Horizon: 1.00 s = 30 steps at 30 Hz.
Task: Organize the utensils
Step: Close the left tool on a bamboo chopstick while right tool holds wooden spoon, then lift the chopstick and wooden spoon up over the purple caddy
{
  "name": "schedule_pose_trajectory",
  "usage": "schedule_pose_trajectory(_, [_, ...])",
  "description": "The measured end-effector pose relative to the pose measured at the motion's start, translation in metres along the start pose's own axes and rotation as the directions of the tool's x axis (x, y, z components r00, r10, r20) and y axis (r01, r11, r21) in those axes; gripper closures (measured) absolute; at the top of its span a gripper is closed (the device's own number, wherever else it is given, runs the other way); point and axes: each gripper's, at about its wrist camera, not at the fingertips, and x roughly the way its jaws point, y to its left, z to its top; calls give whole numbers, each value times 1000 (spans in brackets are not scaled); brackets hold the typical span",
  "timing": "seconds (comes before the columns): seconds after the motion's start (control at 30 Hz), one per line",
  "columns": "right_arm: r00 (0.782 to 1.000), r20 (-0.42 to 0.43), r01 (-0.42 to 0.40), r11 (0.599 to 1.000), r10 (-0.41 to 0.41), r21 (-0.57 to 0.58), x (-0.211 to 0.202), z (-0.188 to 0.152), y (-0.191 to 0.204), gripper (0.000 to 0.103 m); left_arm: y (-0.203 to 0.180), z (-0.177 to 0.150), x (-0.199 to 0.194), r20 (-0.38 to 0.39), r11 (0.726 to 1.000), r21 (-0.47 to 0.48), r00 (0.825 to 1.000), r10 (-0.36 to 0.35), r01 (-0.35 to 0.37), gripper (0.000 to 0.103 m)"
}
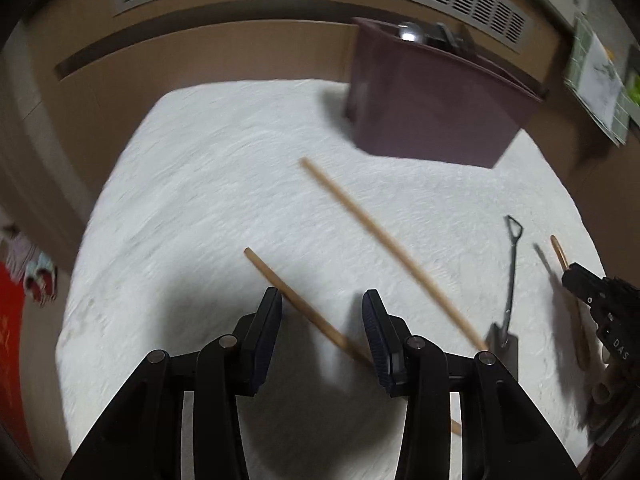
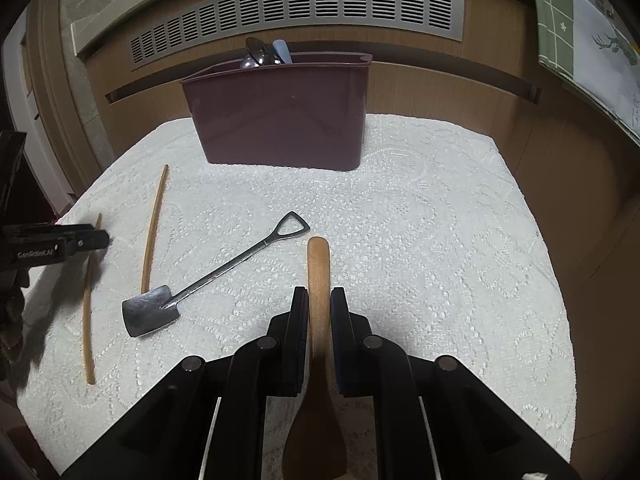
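A maroon utensil bin [image 2: 280,112] stands at the back of the white cloth, with a metal spoon [image 2: 256,54] and a blue utensil inside; it also shows in the left wrist view [image 1: 432,100]. My right gripper [image 2: 319,300] is shut on a wooden spoon [image 2: 318,264], handle pointing forward. A metal shovel-shaped spoon [image 2: 208,276] lies to its left. Two wooden chopsticks [image 2: 154,228] [image 2: 89,312] lie further left. My left gripper [image 1: 322,304] is open just above one chopstick [image 1: 304,304]; the other chopstick [image 1: 392,252] lies ahead of it.
The white lace cloth [image 2: 440,240] covers a small table in front of a wooden wall panel with a vent grille [image 2: 296,12]. A green checked cloth [image 2: 560,20] hangs at the right. The other gripper shows at the left edge of the right wrist view [image 2: 56,244].
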Motion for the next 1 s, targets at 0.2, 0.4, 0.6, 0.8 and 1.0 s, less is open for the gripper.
schedule_pose_trajectory(0.2, [999,-16,49,999,-49,-7,1,-1,-1,92,-28,10,12,-4,998,60,999,38,-37,61])
schedule_pose_trajectory(0.4, [995,-95,10,1000,-8,13,15,3,-5,88,-19,5,4,-43,998,53,999,34,-31,72])
schedule_pose_trajectory(0.6, [994,-110,0,1000,-1,-14,23,11,3,92,3,1,-4,-71,1000,3,997,24,-24,84])
schedule_pose_trajectory(0.8, [999,-35,-17,1000,17,-16,7,16,6,92,-6,16,9,-36,999,-16,999,38,-39,92])
schedule_pose_trajectory(1.0, [1000,18,-12,1000,13,-19,-13,20,2,92,-33,25,19,-44,996,74,998,50,-47,92])
